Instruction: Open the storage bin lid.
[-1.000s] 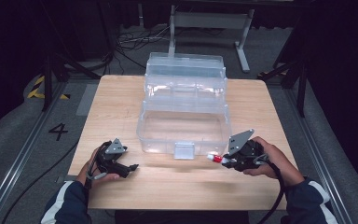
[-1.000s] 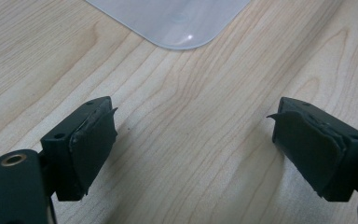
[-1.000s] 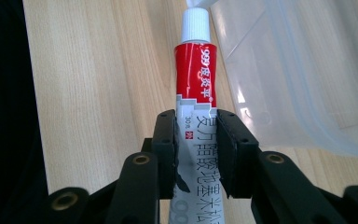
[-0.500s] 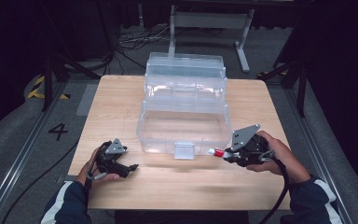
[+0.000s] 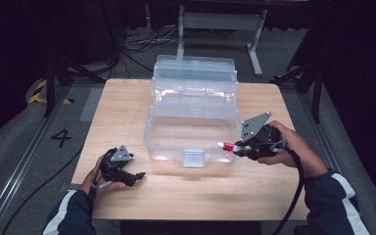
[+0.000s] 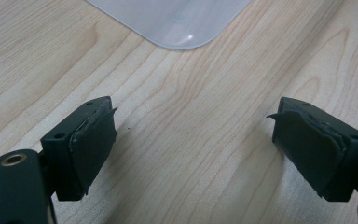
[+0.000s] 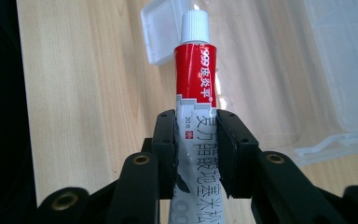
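Ointment tube (image 7: 196, 88), red and white w/ white cap: clamped between the jaws of the right gripper (image 5: 235, 147), now lifted off the wooden table (image 5: 196, 196) vs. a second ago, cap aimed at the front-right corner of the clear storage box (image 5: 191, 132); pick-up thus looks done, placing into the open box the likely next step; left gripper (image 5: 139, 175) unmoved near the table's front-left, jaws apart, nothing between them.

Lab: floor rails (image 5: 17, 169), cables (image 5: 137, 46)

bright tabletop, dark surroundings, sharp.
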### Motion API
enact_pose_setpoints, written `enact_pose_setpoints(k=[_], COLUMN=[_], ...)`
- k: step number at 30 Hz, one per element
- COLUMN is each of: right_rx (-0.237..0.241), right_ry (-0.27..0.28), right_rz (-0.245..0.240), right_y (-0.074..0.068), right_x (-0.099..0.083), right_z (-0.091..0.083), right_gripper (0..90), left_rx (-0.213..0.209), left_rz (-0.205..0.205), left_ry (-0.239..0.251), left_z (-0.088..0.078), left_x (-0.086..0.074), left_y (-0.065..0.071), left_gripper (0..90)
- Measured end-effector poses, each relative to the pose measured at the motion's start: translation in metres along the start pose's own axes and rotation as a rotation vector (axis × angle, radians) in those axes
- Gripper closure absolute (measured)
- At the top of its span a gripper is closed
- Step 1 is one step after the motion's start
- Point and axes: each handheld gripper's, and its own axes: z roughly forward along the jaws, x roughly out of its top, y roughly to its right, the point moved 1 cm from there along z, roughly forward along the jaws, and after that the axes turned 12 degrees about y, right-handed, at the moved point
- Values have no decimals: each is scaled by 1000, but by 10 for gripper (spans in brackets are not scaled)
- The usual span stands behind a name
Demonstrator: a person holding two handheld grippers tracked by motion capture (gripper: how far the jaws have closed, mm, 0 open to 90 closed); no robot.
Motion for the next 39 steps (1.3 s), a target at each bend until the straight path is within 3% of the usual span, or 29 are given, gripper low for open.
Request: enact_pose_setpoints(k=[17, 39], right_rx=[-4, 36], right_ry=[-24, -122], right_rz=[-12, 9], right_y=[25, 52], right_x=[33, 50], right_z=[8, 59], right_gripper=[705, 704], left_rx=[0, 2], left_rz=[0, -3], left_ry=[0, 0], left_z=[0, 0], left_x=[0, 0], left_y=[0, 0], left_gripper=[137, 137])
